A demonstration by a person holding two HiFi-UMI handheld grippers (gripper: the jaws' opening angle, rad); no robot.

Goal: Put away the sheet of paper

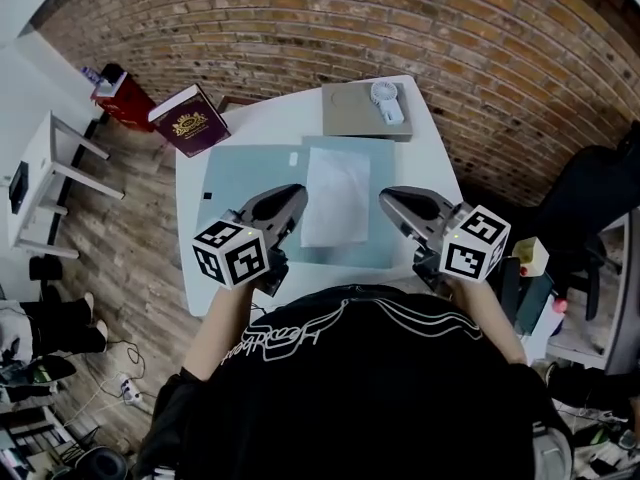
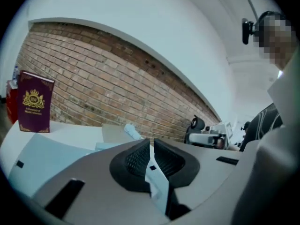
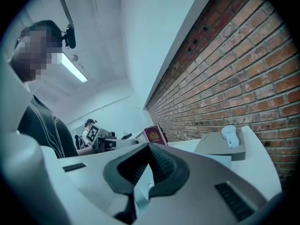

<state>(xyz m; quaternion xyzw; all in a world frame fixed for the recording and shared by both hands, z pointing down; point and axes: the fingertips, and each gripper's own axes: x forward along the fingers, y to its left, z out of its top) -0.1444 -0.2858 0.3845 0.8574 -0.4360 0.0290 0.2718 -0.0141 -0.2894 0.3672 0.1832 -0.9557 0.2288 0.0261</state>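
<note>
A white sheet of paper [image 1: 335, 196] lies flat on a pale teal sleeve or folder [image 1: 377, 238], which rests on a larger teal mat [image 1: 238, 173] on the white table [image 1: 290, 118]. My left gripper [image 1: 296, 192] hovers just left of the sheet and my right gripper [image 1: 386, 198] just right of it. Neither touches the paper. In the left gripper view the left gripper [image 2: 151, 146] has its jaws together with nothing between them. In the right gripper view the right gripper [image 3: 149, 150] is likewise shut and empty.
A maroon book [image 1: 190, 120] stands at the table's far left corner, with a red box [image 1: 122, 98] beyond it. A flat grey case [image 1: 352, 113] with a small white fan [image 1: 386, 101] on it lies at the far right. A brick wall runs behind the table.
</note>
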